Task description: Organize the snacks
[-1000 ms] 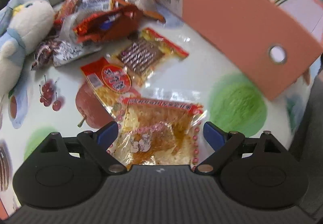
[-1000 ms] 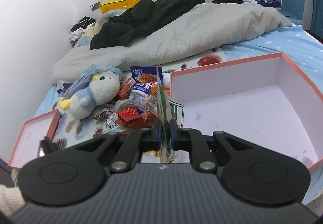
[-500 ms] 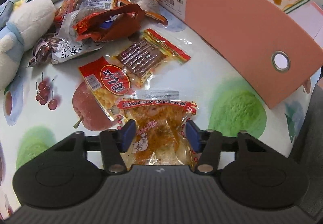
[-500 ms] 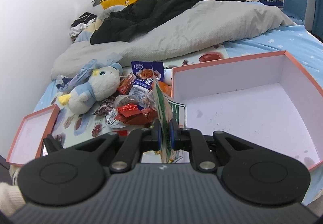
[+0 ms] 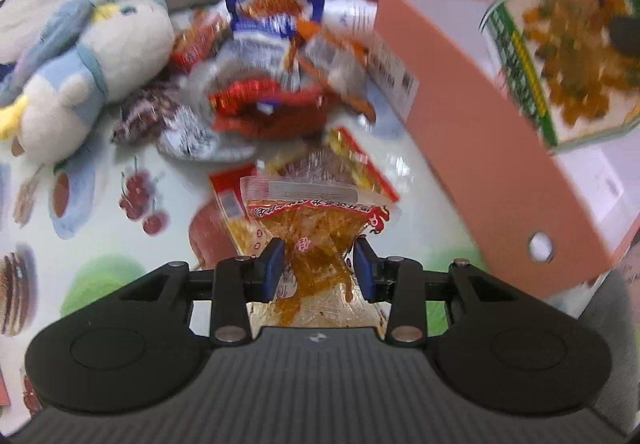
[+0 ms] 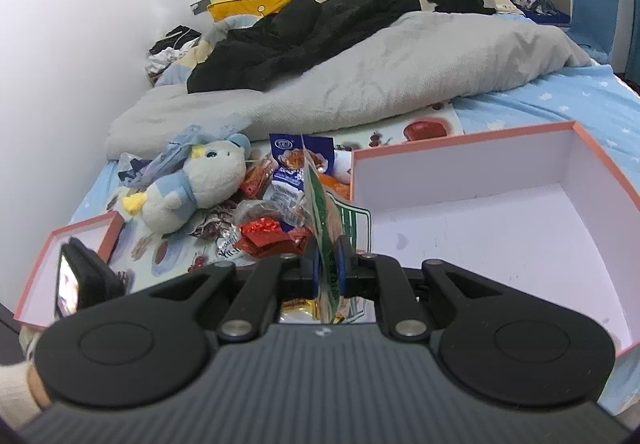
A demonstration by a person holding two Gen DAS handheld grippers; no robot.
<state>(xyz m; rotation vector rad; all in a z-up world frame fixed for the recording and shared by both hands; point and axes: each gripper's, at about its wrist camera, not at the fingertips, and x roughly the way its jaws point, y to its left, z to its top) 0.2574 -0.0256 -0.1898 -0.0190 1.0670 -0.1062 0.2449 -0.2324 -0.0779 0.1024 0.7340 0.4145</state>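
Note:
My left gripper pinches a clear packet of orange dried snack between its blue pads, jaws still closing, and the packet hangs above the fruit-print cloth. My right gripper is shut on a flat green-edged snack packet, held upright beside the salmon box. That packet also shows at the top right of the left wrist view, green-edged packet over the salmon box. The box's white inside holds nothing. A pile of loose snack packets lies beyond the left gripper.
A white and blue plush toy lies left of the snack pile. The salmon box lid sits at the near left. A grey duvet and dark clothes cover the bed behind.
The left jaws closed from wide open onto the orange packet and rose with it off the cloth; the view now tilts up toward the pile. The right gripper stayed put.

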